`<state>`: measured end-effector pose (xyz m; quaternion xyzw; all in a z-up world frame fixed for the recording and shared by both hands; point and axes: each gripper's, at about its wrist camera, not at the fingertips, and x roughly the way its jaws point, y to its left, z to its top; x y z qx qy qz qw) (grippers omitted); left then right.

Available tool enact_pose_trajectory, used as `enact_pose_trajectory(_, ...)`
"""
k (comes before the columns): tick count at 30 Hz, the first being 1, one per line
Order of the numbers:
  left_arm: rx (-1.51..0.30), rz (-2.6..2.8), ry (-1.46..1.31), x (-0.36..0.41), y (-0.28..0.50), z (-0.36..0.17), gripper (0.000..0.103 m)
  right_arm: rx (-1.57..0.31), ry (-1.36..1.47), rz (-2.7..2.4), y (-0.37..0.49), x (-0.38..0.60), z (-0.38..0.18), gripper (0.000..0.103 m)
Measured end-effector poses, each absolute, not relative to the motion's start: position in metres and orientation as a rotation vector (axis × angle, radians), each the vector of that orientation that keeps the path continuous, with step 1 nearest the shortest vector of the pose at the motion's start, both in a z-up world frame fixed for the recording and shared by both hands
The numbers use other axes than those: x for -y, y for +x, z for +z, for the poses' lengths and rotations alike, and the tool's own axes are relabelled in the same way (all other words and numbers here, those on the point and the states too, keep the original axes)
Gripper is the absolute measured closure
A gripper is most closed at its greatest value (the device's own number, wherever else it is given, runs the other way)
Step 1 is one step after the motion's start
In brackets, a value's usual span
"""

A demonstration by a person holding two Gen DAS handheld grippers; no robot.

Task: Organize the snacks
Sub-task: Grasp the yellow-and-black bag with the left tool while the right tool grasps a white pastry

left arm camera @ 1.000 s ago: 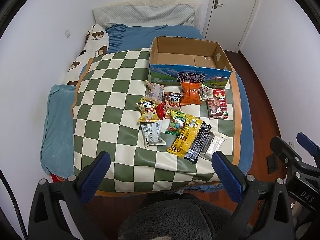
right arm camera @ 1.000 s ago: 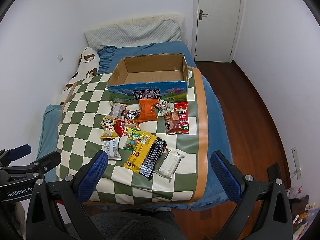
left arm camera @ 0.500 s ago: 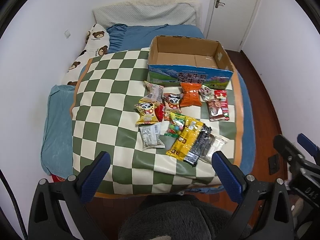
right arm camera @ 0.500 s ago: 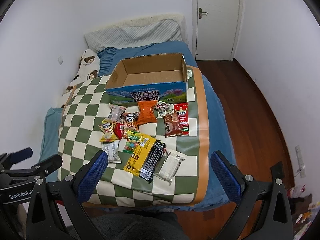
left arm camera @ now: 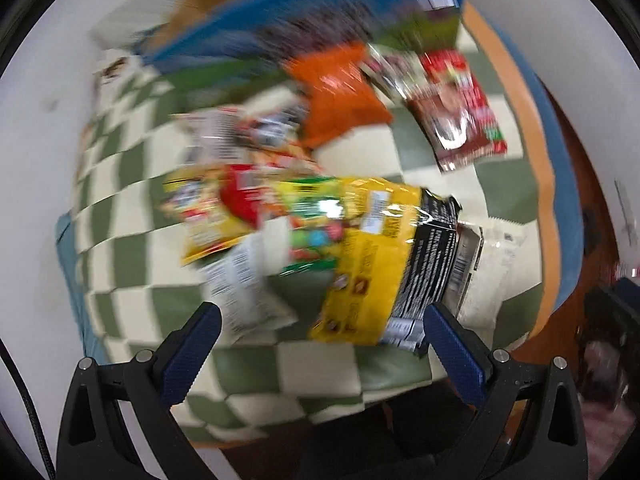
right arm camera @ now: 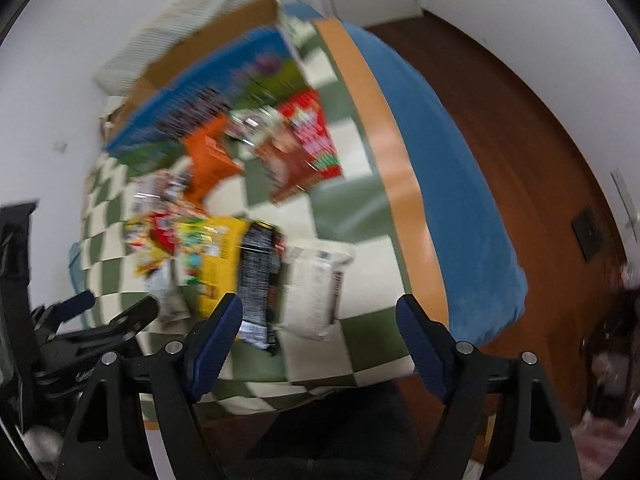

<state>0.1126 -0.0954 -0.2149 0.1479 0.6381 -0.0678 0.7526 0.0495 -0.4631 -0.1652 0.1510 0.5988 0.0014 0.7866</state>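
Both views are motion-blurred. Several snack packets lie on the green-and-white checked mat (left arm camera: 360,372): a yellow packet (left arm camera: 360,280), a black packet (left arm camera: 428,276), a white packet (left arm camera: 496,272), an orange packet (left arm camera: 340,100) and a red-brown packet (left arm camera: 460,116). The open cardboard box (left arm camera: 248,28) with a blue printed front stands behind them. My left gripper (left arm camera: 320,326) is open and empty, just short of the yellow packet. My right gripper (right arm camera: 320,316) is open and empty, close over the white packet (right arm camera: 316,284) and black packet (right arm camera: 258,276). The left gripper (right arm camera: 116,310) shows at the right wrist view's left edge.
The mat lies on a bed with a blue cover (right arm camera: 452,184). Wooden floor (right arm camera: 532,120) runs along the bed's right side. A pillow (right arm camera: 200,20) lies behind the box. White walls surround the bed.
Both grippers have moved fast forward and down toward the snack pile, which now fills the views. Both stay open and empty.
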Motion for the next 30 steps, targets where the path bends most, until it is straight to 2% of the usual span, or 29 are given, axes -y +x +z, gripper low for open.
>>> enact_pose_trajectory(6,-1.511,-0.260,0.416,0.138,0.137,-0.294,0.000,-1.362,0.385,-0.047,0.048,0.475,-0.234,0.021)
enact_pose_trajectory(7,-1.509,-0.284,0.390,0.142,0.138,-0.298,0.011,-1.378,0.404,-0.054,0.046,0.475,-0.244,0.021)
enact_pose_trajectory(9,-1.498,-0.276,0.375,0.143,0.136,-0.301,0.020,-1.385,0.432,-0.048,0.043,0.474,-0.255,0.021)
enact_pose_trajectory(18,-1.531,-0.079,0.112,0.066,0.137,-0.295,0.021,-1.375,0.433,-0.027,0.050,0.443,-0.282,0.021)
enact_pose_trajectory(21,-1.564,-0.112,0.105,0.059,0.138,-0.303,0.016,-1.397,0.391,-0.007,0.064,0.423,-0.294,0.022)
enact_pose_trajectory(23,-1.598,-0.154,0.150,0.062,0.137,-0.313,0.015,-1.431,0.370,0.011,0.072,0.410,-0.306,0.040)
enact_pose_trajectory(24,-1.610,-0.176,0.171,0.061,0.134,-0.317,0.015,-1.445,0.336,0.006,0.074,0.405,-0.310,0.045)
enact_pose_trajectory(30,-1.581,-0.200,0.176,0.057,0.118,-0.329,0.016,-1.456,0.253,-0.018,0.073,0.402,-0.311,0.045)
